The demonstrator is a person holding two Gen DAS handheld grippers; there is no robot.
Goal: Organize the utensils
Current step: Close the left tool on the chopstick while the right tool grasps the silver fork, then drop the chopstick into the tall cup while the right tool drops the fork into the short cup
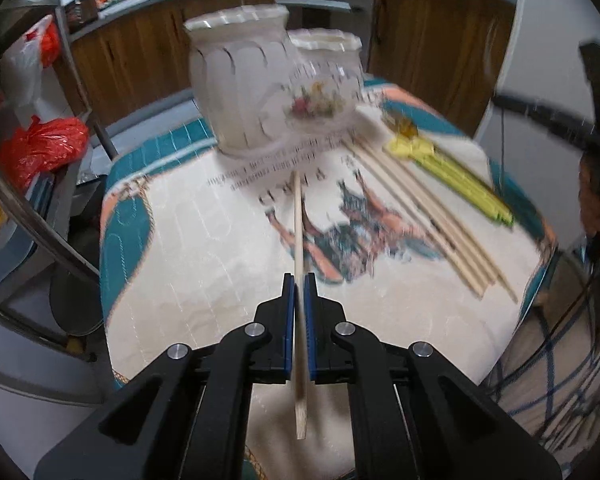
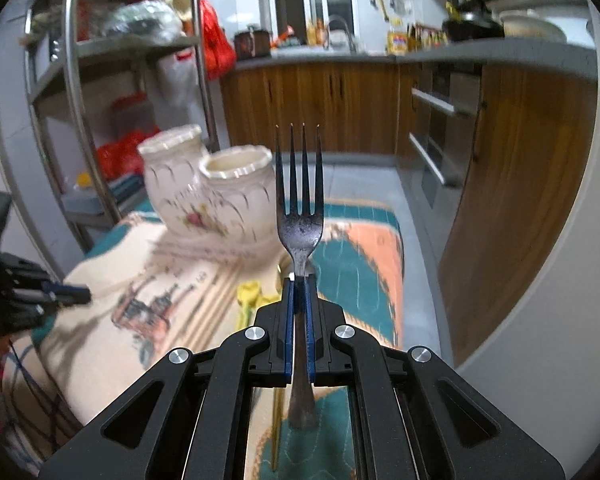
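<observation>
My left gripper [image 1: 299,280] is shut on a wooden chopstick [image 1: 298,232] that points forward toward two white ceramic jars [image 1: 244,80], the nearer one plain, the other [image 1: 326,76] floral. Several more wooden chopsticks [image 1: 424,216] and yellow-green utensils [image 1: 456,172] lie on the cloth to the right. My right gripper [image 2: 299,280] is shut on a metal fork [image 2: 300,200], tines up, held above the table. The two jars [image 2: 236,196] stand ahead and left of the fork. The left gripper [image 2: 60,292] shows at the left edge of the right wrist view.
The table is covered by a printed cream and teal cloth [image 1: 188,248]. A metal shelf rack [image 2: 76,80] with red bags [image 1: 40,148] stands to the left. Wooden kitchen cabinets [image 2: 320,108] and an oven [image 2: 440,132] lie beyond.
</observation>
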